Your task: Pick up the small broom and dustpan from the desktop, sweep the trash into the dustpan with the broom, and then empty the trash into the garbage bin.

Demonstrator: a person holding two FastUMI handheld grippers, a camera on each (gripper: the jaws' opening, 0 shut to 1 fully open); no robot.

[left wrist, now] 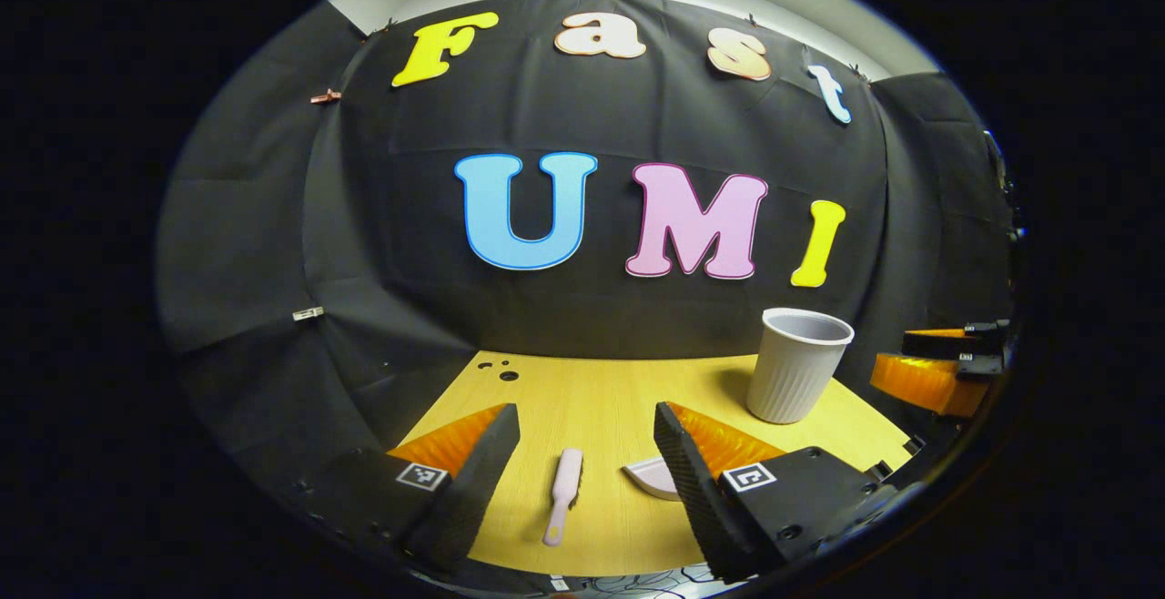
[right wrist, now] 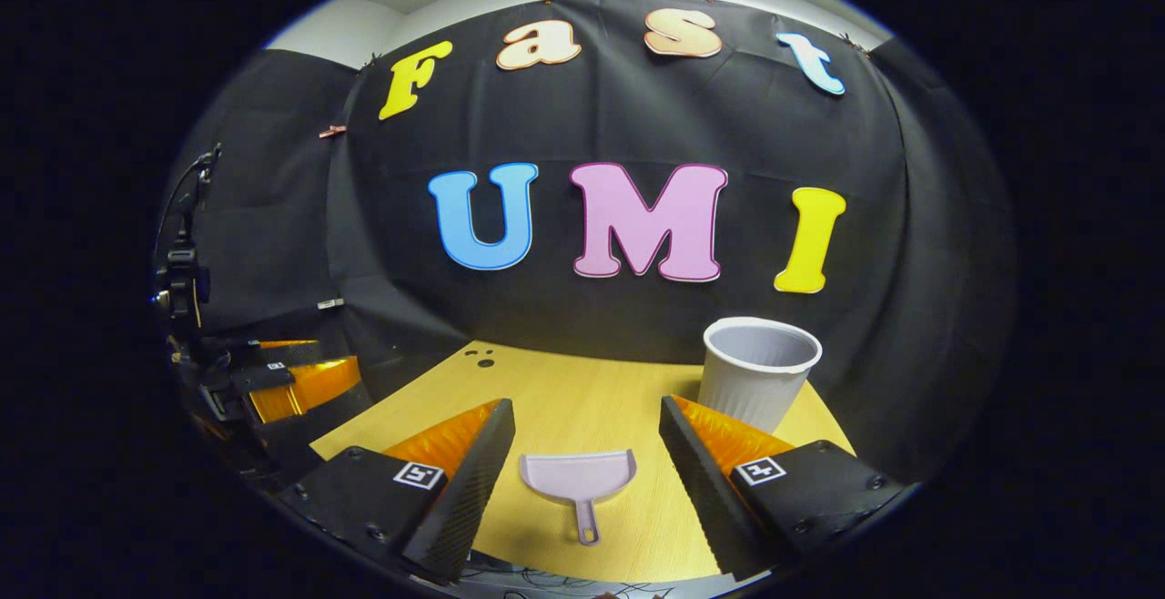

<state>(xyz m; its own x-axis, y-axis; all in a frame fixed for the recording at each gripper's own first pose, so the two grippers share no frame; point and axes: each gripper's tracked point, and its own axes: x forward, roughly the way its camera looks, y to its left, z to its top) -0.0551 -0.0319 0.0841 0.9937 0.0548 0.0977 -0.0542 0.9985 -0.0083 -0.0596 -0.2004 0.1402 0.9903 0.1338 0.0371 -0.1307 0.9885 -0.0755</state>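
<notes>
Pink small broom (left wrist: 564, 493) and dustpan (right wrist: 577, 476) lying flat; we're holding both grippers (left wrist: 586, 440) (right wrist: 587, 440) spread; ribbed grey garbage bin (right wrist: 759, 371) showing nothing inside.

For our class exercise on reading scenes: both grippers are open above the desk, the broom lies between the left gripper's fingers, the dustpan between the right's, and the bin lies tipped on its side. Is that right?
One detail is wrong: the bin stands upright on the desk, open mouth up, as the right gripper view shows. The rest holds: the broom lies ahead between the left gripper fingers, the dustpan between the right gripper fingers, both open.
</notes>
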